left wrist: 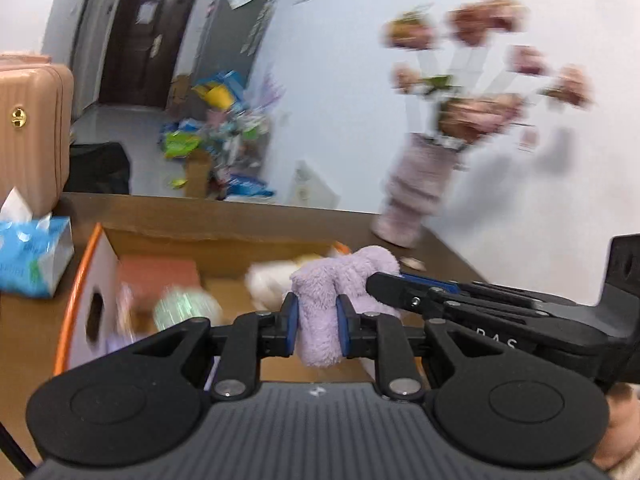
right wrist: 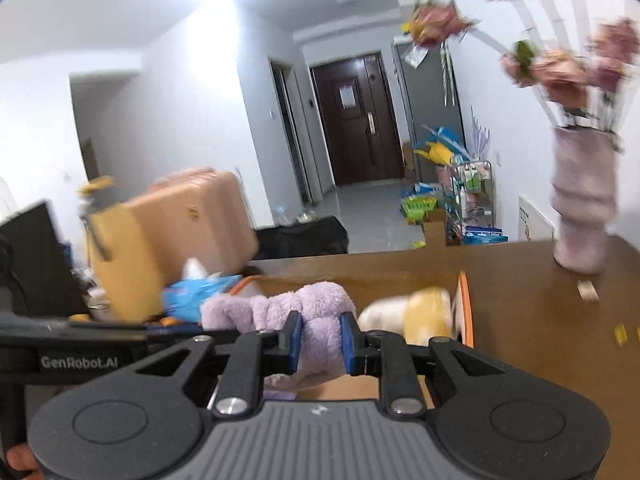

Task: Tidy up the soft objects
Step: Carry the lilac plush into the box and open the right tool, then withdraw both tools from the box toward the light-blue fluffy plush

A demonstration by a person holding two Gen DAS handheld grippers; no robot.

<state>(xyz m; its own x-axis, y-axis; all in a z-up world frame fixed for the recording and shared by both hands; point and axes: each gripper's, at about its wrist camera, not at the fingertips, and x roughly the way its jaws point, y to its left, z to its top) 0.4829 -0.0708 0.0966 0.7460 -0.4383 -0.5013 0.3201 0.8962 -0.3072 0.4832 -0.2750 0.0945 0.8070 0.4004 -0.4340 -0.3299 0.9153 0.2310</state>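
Note:
A lilac plush toy (left wrist: 320, 312) hangs over an open cardboard box (left wrist: 208, 236) with an orange-trimmed white flap. My left gripper (left wrist: 317, 320) is shut on one limb of the toy. My right gripper (right wrist: 320, 338) is shut on another part of the same lilac plush (right wrist: 316, 312), and reaches in from the right in the left wrist view. Inside the box lie a white and yellow plush (right wrist: 412, 312), a green-white soft ball (left wrist: 180, 308) and a salmon block (left wrist: 160, 276). The views are blurred.
A pink vase of flowers (left wrist: 416, 192) stands on the brown table (right wrist: 540, 320) to the right of the box. A blue tissue pack (left wrist: 32, 252) and a peach suitcase (left wrist: 28, 132) sit to the left. Clutter lines the far wall by a dark door.

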